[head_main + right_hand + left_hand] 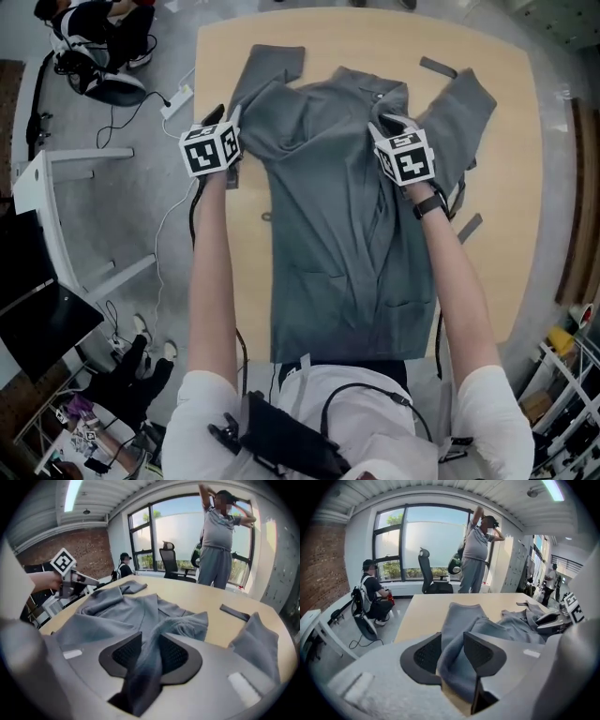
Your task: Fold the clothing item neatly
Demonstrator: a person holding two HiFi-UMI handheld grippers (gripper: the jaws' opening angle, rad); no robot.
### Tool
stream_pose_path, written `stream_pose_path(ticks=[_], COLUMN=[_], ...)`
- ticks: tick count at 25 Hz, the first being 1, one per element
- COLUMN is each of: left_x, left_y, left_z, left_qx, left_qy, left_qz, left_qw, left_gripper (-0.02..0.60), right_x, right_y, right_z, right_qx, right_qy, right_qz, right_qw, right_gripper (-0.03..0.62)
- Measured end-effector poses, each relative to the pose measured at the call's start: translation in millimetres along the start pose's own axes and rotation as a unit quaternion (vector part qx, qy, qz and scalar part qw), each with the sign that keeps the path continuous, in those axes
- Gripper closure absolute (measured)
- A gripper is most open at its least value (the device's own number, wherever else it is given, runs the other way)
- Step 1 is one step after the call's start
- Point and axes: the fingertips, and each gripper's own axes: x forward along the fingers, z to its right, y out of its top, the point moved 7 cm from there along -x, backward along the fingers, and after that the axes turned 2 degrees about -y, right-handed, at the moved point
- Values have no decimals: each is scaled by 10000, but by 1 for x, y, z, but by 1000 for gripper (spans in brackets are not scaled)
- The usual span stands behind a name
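Two pinches on the grey jacket (328, 244), spread front-up on the table (506, 112): left gripper (228, 120) clamped on shoulder fabric, right gripper (382, 127) clamped on a fold near the collar. Risk: crooked fold through uneven pulling, or slippage from bunched cloth.

head view looks steeply down; both claw views skim the shared garment (328, 234).

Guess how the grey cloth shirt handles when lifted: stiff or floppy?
Probably floppy: the grey cloth shirt crumples in the left gripper and the right gripper. Likely light, as small pinches hold it. The loose sleeve would probably trail.
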Motion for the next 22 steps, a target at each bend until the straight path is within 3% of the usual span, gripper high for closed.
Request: stream_pose_path(ticks=[2,6,8,11,13,14,16,17,18,20,22], left_x=[29,89,114,127,121,114,87,65,38,-19,-67], left_y=[23,53,56,55,50,46,34,25,14,-17,-51], left_z=[5,6,0,-15,-21,-27,-51,-68,-88,-124,-151], left_qx=[261,495,540,134,-71,-289,-1176,-1771,-2395,-3536,-4340], left_qy=[-158,-339,-194,60,180,275,522,649,754,858,831], left_qz=[-47,-236,-477,-375,-299,-245,145,512,951,1813,2395], left_qw=[9995,9979,9972,9992,9994,9989,9916,9807,9633,9137,8645], left_gripper=[426,425,422,412,558,561,561,561,561,561,561], right_x=[-28,-104,-135,-160,-168,-170,-174,-178,-182,-191,-198], right_y=[-1,-25,-43,-67,-83,-89,-94,-93,-92,-90,-90], right_z=[-1,-17,-26,-41,-45,-45,-48,-50,-52,-56,-61], right_qx=[148,583,717,942,1120,1227,1441,1520,1575,1651,1728], right_qy=[-99,-97,15,202,250,267,321,349,371,406,461], right_qz=[330,696,772,789,792,801,860,915,981,1105,1212], right_qw=[9993,9958,9944,9922,9902,9888,9853,9835,9819,9792,9764], right_gripper=[397,390,398,415,439,444,447,450,456,468,467])
